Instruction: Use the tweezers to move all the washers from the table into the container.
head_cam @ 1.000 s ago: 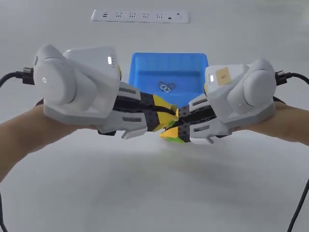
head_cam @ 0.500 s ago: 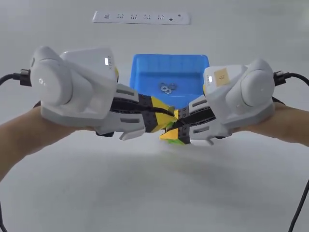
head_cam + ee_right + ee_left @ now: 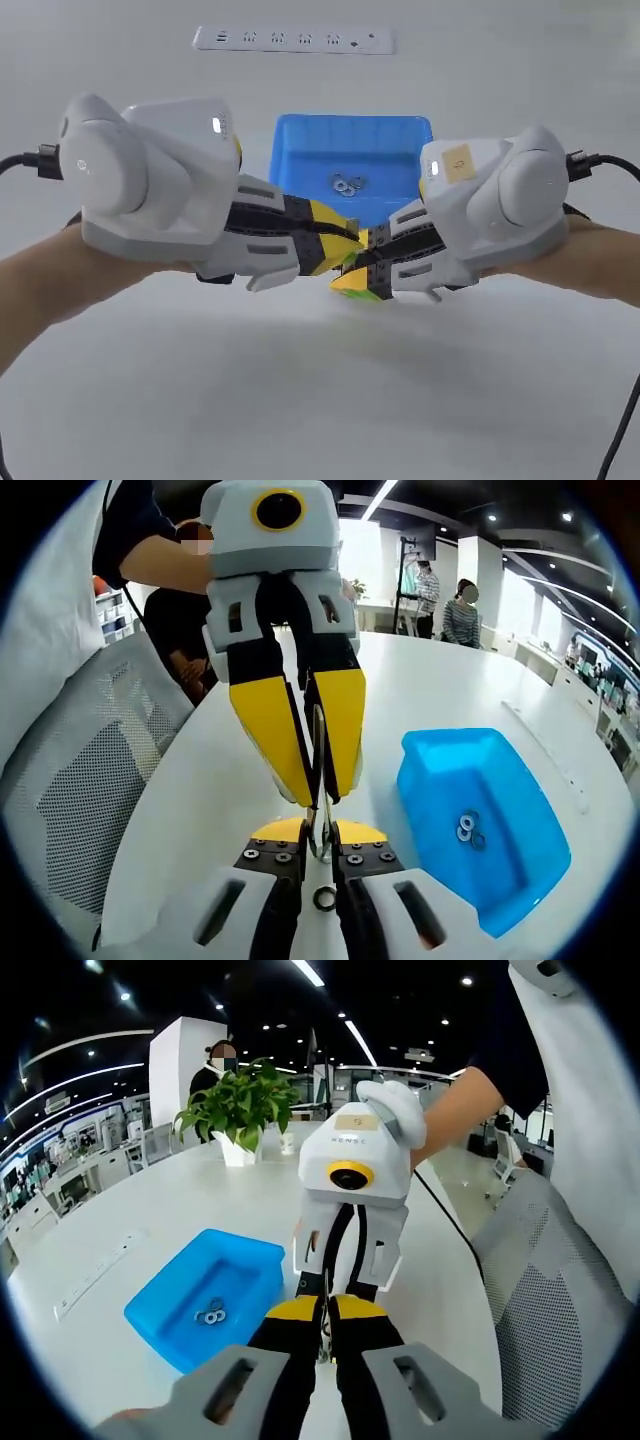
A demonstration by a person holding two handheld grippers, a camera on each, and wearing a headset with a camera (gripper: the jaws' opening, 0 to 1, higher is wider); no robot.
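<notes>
Left gripper [image 3: 325, 1312] and right gripper [image 3: 318, 835] pinch tweezers [image 3: 318, 765] just before container [image 3: 292, 160].

Bright, even and soft in the head view, lit from above; just a faint, diffuse shadow on the pale grey matt surface [image 3: 330, 345], slight haze, no hard glare. Strongly bent toward the edges in both gripper views, with dark ceilings broken by white ceiling strip lights [image 3: 360, 1042] and small round spot lamps [image 3: 465, 980]. Mild sheen on the blue plastic container [image 3: 520, 780]. Softer in the nearest foreground.

tweezers [image 3: 318, 780]: ends hidden between fingers [image 3: 270, 730] | washers [image 3: 347, 184]: count too small
</notes>
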